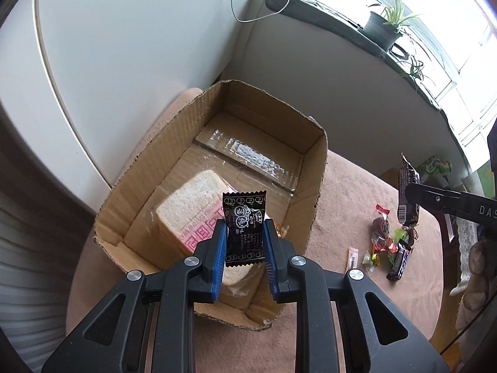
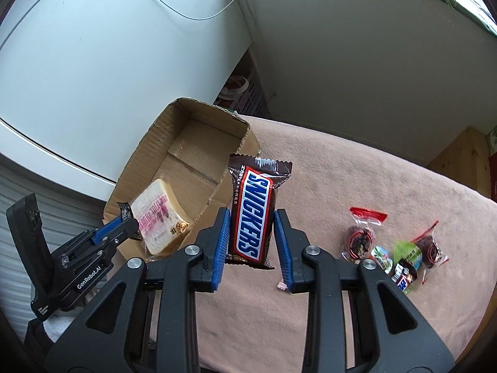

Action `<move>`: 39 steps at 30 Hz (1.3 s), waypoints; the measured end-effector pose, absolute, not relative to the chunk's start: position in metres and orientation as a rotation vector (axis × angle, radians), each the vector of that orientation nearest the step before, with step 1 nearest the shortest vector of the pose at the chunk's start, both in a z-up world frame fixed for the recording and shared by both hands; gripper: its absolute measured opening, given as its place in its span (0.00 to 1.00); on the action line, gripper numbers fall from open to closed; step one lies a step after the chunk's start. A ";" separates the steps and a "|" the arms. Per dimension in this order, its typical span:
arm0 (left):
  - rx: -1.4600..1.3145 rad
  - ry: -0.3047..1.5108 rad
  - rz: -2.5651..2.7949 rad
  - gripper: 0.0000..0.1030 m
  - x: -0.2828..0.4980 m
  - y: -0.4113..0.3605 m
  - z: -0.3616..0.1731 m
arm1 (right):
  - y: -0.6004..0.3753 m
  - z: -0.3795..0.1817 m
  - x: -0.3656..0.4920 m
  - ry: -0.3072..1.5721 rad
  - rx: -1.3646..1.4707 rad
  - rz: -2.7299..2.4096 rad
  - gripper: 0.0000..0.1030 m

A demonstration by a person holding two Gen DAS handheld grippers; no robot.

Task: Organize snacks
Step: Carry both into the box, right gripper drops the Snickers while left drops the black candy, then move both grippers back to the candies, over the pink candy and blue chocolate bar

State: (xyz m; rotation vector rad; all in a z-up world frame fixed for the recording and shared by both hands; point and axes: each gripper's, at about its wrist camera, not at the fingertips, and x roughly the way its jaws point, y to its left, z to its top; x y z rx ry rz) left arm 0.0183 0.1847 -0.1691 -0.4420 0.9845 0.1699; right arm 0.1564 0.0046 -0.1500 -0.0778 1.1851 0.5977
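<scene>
The surface [image 2: 357, 186], under its pink cloth, carried everything, and on its far left stood the open cardboard box [image 1: 313, 168], where I judged the snacks were meant to go. Inside it, at the near end, lay a wrapped loaf of sliced bread [image 1: 183, 208]. My left tool [image 1: 243, 242] hung over the near end of the box, clenched on a small black sachet [image 1: 245, 220] held upright above the bread. My right tool [image 2: 252, 239] gripped a Snickers bar [image 2: 253, 208] on end, just right of the box's side wall and above the cloth. To the right a small heap of loose sweets [image 2: 391, 248] waited, well apart from the box. I judged the step was delivery: next, the left should lower and let go into free floor beyond the bread, then the right should swing left over the wall.
</scene>
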 end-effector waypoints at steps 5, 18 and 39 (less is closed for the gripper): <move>-0.432 0.991 0.161 0.20 0.031 0.187 -0.171 | 0.037 -0.152 0.171 1.185 -0.116 0.624 0.29; -0.458 1.014 0.150 0.20 0.051 0.192 -0.182 | 0.088 -0.169 0.185 1.236 -0.143 0.679 0.30; -0.476 0.999 0.180 0.29 0.046 0.197 -0.175 | 0.063 -0.145 0.182 1.181 -0.111 0.666 0.60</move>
